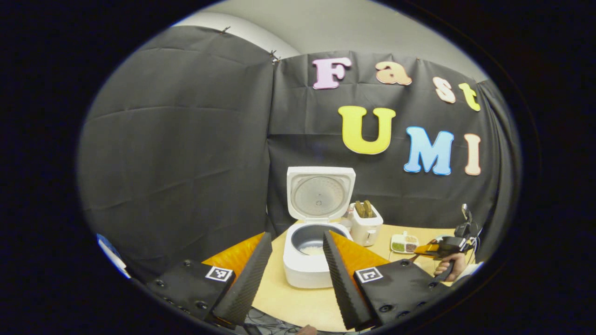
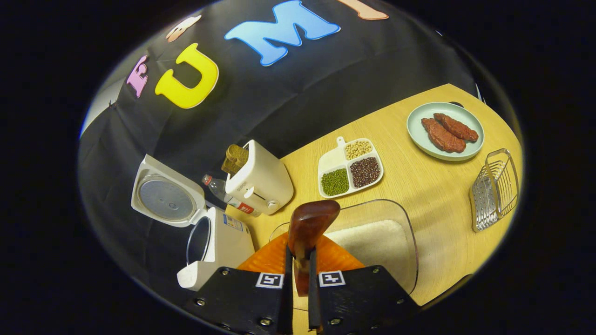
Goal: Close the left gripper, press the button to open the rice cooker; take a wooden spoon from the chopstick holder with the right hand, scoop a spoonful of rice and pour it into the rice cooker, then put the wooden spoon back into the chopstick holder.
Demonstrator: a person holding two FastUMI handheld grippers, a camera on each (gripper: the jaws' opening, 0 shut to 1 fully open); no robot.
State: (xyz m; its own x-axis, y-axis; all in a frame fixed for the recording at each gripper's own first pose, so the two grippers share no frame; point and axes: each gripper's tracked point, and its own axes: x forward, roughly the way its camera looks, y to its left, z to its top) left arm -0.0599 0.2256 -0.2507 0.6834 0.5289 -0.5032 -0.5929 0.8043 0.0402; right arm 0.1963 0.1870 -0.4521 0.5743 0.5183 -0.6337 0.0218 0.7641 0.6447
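The white rice cooker (image 1: 307,270) stands with its lid up, and a little rice (image 1: 311,250) lies in its grey pot. My left gripper (image 1: 297,237) is open, its fingers framing the cooker from in front. In the right gripper view my right gripper (image 2: 300,253) is shut on the handle of the brown wooden spoon (image 2: 312,221). The spoon's bowl hovers over the near left edge of the clear container of rice (image 2: 372,242). The open cooker (image 2: 219,246) sits to its left. A metal wire chopstick holder (image 2: 496,188) is at the right edge of the table.
A white toaster (image 2: 258,179) with bread and a plastic bottle (image 2: 216,186) stand behind the cooker. A divided tray of beans (image 2: 350,167) and a plate with meat (image 2: 444,130) lie farther back. A hand holds the right gripper (image 1: 442,246) at the table's right side.
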